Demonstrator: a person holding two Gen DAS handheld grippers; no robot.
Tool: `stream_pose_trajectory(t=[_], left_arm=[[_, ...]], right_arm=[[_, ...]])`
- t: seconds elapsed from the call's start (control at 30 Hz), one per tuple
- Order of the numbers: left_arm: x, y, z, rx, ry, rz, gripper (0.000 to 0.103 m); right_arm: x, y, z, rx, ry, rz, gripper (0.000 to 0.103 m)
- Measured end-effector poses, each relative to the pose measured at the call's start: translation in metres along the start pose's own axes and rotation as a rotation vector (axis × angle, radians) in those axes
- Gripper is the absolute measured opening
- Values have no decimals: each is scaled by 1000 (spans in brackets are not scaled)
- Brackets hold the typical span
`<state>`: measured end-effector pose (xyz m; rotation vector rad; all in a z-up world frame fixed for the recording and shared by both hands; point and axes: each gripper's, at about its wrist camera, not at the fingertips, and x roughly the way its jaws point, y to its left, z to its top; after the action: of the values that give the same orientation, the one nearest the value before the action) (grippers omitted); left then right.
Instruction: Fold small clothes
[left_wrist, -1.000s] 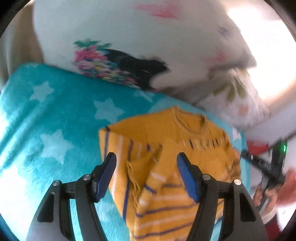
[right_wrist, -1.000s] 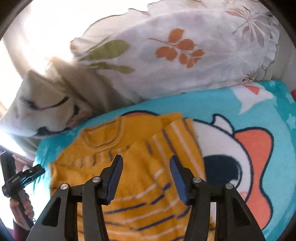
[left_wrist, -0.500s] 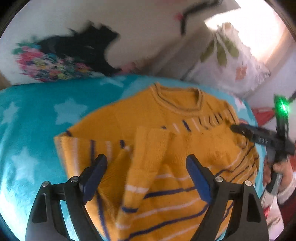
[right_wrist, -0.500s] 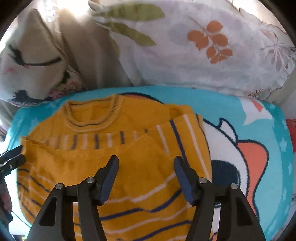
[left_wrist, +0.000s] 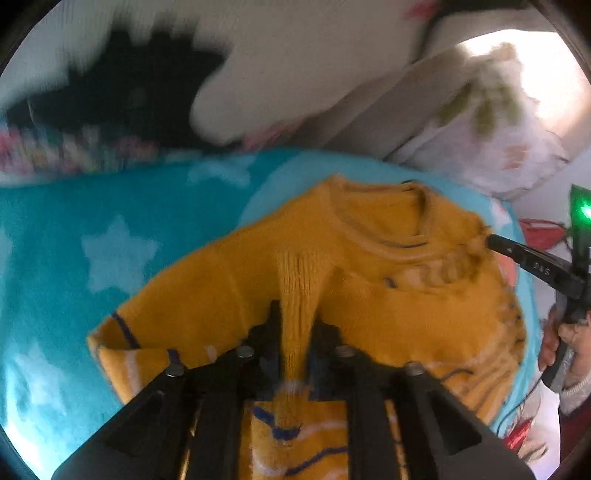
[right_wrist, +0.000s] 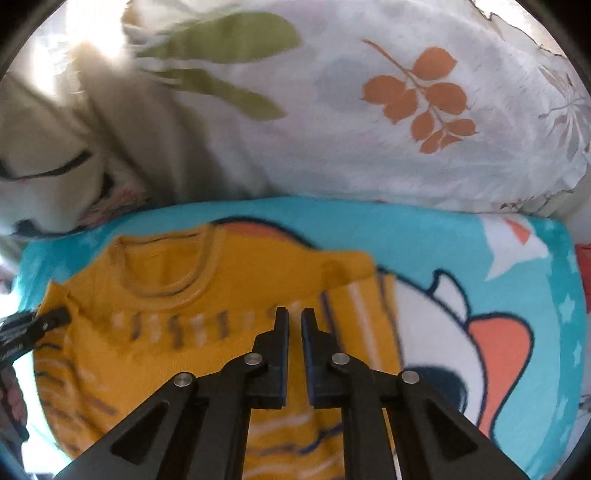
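Note:
A small mustard-yellow knit sweater (left_wrist: 388, 295) with blue and white stripes lies on a turquoise blanket (left_wrist: 110, 240), neck toward the pillows. My left gripper (left_wrist: 295, 325) is shut on a folded sleeve or ridge of the sweater, which runs up between its fingers. In the right wrist view the sweater (right_wrist: 166, 332) lies below and left of my right gripper (right_wrist: 294, 321), whose jaws stand nearly closed with a thin gap over the striped chest; whether cloth is pinched there is not clear.
White pillows with leaf prints (right_wrist: 369, 110) and a cartoon-face pillow (right_wrist: 48, 173) line the far side of the blanket. The blanket carries a cartoon print (right_wrist: 480, 350) at the right. The right gripper shows at the sweater's right edge in the left wrist view (left_wrist: 535, 266).
Both grippers went from wide open to closed. The left one closed on the folded sleeve of the sweater; the right one closed over the striped chest.

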<state>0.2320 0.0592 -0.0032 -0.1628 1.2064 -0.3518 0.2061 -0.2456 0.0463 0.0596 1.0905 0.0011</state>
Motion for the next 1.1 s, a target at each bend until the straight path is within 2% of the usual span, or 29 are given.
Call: stream_pose_trajectory(t=[0.1, 0.13, 0.17, 0.2, 0.23, 0.3, 0.33, 0.4, 0.5, 0.6, 0.63, 0.7, 0.73, 0.77, 0.83, 0.9, 0.93, 1.0, 1.1], left_arm=[[-6, 8, -3, -44, -23, -52, 27], [-12, 10, -6, -46, -33, -64, 33], [-19, 11, -9, -43, -47, -61, 46], [-28, 12, -12, -34, -70, -36, 52], [-38, 13, -16, -27, -97, -15, 59], [-58, 18, -24, -39, -136, -6, 60], [-65, 21, -28, -50, -145, 1, 60], [-81, 24, -40, -72, -165, 8, 60], [-99, 16, -64, -80, -186, -49, 60], [-91, -6, -93, -63, -145, -139, 60], [-84, -13, -103, -56, -122, -147, 60], [-71, -21, -117, -59, -86, -96, 60], [-62, -20, -121, -75, -78, -42, 60], [-57, -14, -124, -105, -74, -10, 54], [-60, 2, -125, -213, -96, -50, 47], [-73, 9, -125, -307, -125, -65, 47], [-82, 7, -127, -315, -150, -37, 50], [-106, 1, -136, -304, -206, 40, 60], [-126, -14, -156, -307, -241, 61, 66]], right_arm=[[30, -8, -1, 20, 84, -58, 8], [33, -11, -4, 31, 90, -66, 8], [29, -13, -7, 42, 75, -57, 8], [21, -15, -9, 55, 57, -46, 12], [10, -16, -13, 67, 35, -32, 18], [-15, -19, -22, 81, -14, -7, 47], [-27, -20, -27, 87, -39, -4, 49], [-49, -20, -39, 90, -64, 9, 49], [-67, -6, -59, 76, -75, 112, 49], [-62, 27, -89, -13, -26, 221, 49], [-56, 36, -93, -43, -13, 240, 49], [-35, 49, -101, -98, 34, 277, 49], [-25, 48, -103, -102, 39, 276, 49], [-16, 44, -102, -95, 38, 271, 49], [-2, 20, -94, -20, 34, 288, 45], [1, -8, -85, 105, 37, 383, 44], [-5, -22, -83, 160, 18, 396, 44], [-23, -35, -84, 173, -33, 378, 49], [-54, -46, -101, 140, -61, 402, 49]])
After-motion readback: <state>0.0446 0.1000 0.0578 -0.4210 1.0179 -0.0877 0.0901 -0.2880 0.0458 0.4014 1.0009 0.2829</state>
